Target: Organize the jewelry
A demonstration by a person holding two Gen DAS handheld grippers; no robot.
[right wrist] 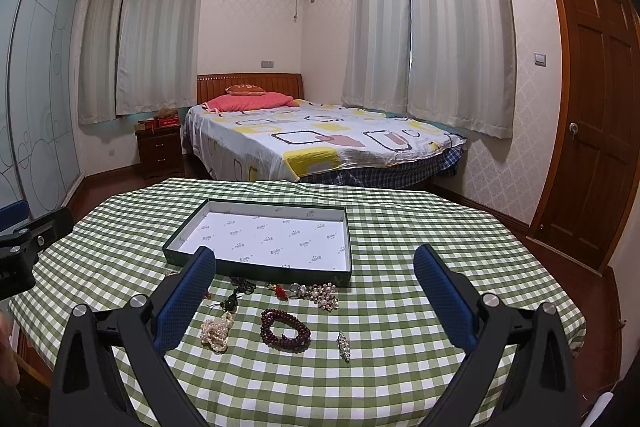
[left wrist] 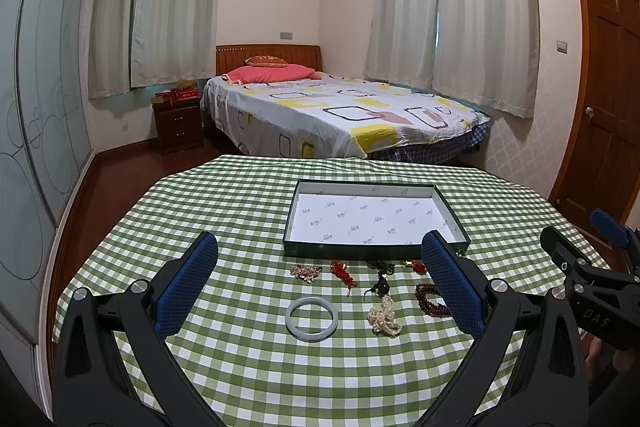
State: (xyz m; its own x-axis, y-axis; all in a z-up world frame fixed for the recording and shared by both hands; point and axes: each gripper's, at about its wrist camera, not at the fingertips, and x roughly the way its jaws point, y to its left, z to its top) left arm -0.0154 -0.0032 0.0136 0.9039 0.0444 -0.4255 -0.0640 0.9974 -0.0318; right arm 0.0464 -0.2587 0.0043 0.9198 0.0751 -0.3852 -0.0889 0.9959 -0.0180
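Note:
A dark green tray (left wrist: 292,211) with a white printed lining stands empty on the checked table; it also shows in the right wrist view (right wrist: 348,243). In front of it lie a pale jade bangle (left wrist: 311,319), a pearl bracelet (left wrist: 384,317) (right wrist: 216,333), a dark red bead bracelet (right wrist: 285,330) (left wrist: 430,301), a black cord pendant (left wrist: 380,283), red knot charms (left wrist: 343,273), a gold brooch (left wrist: 306,271), a pearl brooch (right wrist: 325,293) and a silver clip (right wrist: 344,345). My left gripper (left wrist: 320,259) is open above the bangle. My right gripper (right wrist: 316,267) is open above the bead bracelet.
The round table (left wrist: 224,203) has a green and white checked cloth. Behind it are a bed (left wrist: 340,111), a nightstand (left wrist: 178,125), curtains and a wooden door (right wrist: 592,115). The right gripper's body shows at the right edge of the left wrist view (left wrist: 592,279).

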